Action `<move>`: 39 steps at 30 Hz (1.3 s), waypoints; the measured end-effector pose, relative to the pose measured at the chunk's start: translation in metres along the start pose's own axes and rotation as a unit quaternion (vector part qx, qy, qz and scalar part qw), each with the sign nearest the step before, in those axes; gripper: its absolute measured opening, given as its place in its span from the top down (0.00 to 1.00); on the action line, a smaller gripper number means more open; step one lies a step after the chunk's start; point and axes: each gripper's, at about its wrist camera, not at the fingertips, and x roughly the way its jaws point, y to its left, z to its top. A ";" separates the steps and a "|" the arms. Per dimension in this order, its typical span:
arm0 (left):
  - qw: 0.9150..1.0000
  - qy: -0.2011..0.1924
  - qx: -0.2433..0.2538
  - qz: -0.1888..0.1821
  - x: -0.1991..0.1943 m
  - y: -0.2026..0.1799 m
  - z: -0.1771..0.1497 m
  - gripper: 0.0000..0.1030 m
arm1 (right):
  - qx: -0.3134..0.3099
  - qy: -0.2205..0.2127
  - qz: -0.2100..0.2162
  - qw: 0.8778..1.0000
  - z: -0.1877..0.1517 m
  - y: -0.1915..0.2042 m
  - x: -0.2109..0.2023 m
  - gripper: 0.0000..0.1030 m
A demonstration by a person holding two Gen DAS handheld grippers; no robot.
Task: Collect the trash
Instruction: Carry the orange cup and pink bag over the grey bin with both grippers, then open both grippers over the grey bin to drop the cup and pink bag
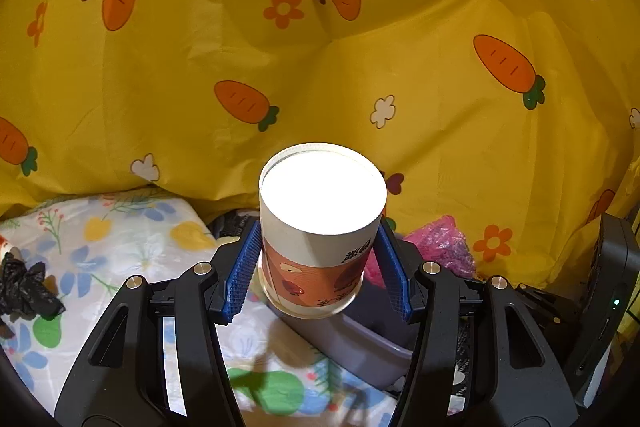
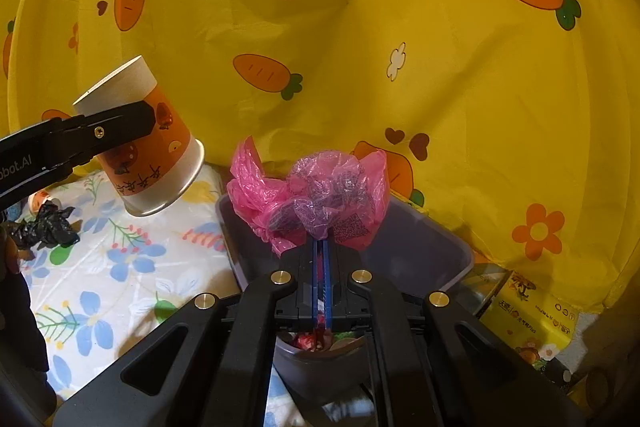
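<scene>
My left gripper [image 1: 318,263] is shut on an orange and white paper cup [image 1: 320,227], held upside down in the air with its white base toward the camera. The cup [image 2: 152,147] also shows at the left of the right wrist view, tilted above the floral cloth. My right gripper [image 2: 320,247] is shut on a crumpled pink plastic bag [image 2: 316,195], held over a grey bin [image 2: 432,247]. The bin [image 1: 360,343] lies just below and right of the cup. A crumpled black bag [image 2: 46,227] lies on the cloth at the left; it also shows in the left wrist view [image 1: 24,287].
A yellow carrot-print sheet [image 1: 320,47] hangs behind everything. A floral cloth [image 2: 120,267] covers the surface. A yellow tissue pack [image 2: 532,323] lies at the right of the bin. More trash sits in a grey container [image 2: 316,347] under my right gripper.
</scene>
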 end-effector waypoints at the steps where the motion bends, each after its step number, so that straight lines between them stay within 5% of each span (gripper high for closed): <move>1: 1.000 0.002 0.000 -0.003 0.005 -0.003 -0.001 0.46 | 0.002 0.003 -0.005 1.000 0.000 -0.002 0.003 0.97; 33: 0.996 0.065 -0.029 -0.052 0.081 -0.016 -0.024 0.44 | 0.036 0.041 -0.014 0.998 -0.008 -0.028 0.037 0.96; 37: 0.997 0.056 -0.022 -0.056 0.078 -0.019 -0.024 0.37 | 0.039 0.041 -0.010 0.998 -0.010 -0.031 0.040 0.77; 39: 0.998 0.045 -0.022 -0.044 0.074 -0.017 -0.024 0.23 | 0.041 0.042 -0.012 0.998 -0.011 -0.031 0.040 0.65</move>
